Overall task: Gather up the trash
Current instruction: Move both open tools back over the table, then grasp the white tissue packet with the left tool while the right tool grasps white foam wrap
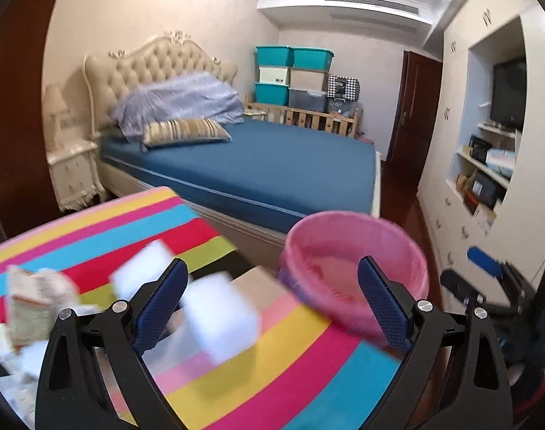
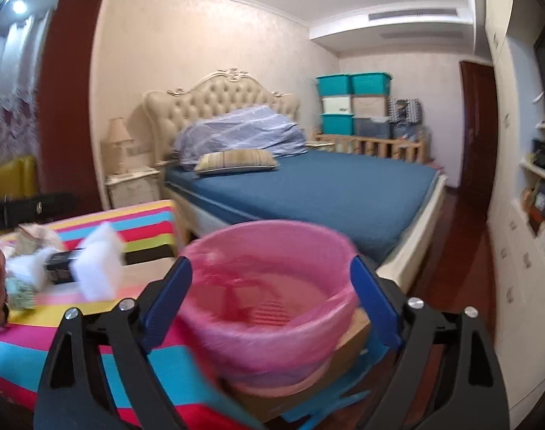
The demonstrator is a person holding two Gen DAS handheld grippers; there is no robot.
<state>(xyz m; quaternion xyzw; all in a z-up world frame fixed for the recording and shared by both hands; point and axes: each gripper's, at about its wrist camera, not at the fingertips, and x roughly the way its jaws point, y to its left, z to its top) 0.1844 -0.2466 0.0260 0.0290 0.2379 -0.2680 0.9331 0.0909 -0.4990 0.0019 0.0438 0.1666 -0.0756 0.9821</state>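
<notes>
A bin lined with a pink bag point(image 1: 354, 272) point(image 2: 272, 294) stands at the right edge of a striped table point(image 1: 272, 369) point(image 2: 57, 340). Two white foam blocks point(image 1: 218, 315) point(image 1: 139, 268) lie on the table, one between my left gripper's fingers, blurred. Crumpled paper point(image 1: 32, 304) lies at the left. My left gripper point(image 1: 272, 297) is open above the table. My right gripper point(image 2: 272, 294) is open and empty, in front of the bin. In the right wrist view a white block point(image 2: 100, 265), a dark object point(image 2: 61, 265) and crumpled paper point(image 2: 36, 240) lie to the left.
A bed with a blue sheet point(image 1: 272, 165) point(image 2: 326, 186) stands behind the table. A nightstand with a lamp point(image 1: 71, 168) stands at the left. Stacked storage boxes point(image 1: 293, 75) stand in the far corner. A white wall unit with shelves point(image 1: 487, 150) runs along the right.
</notes>
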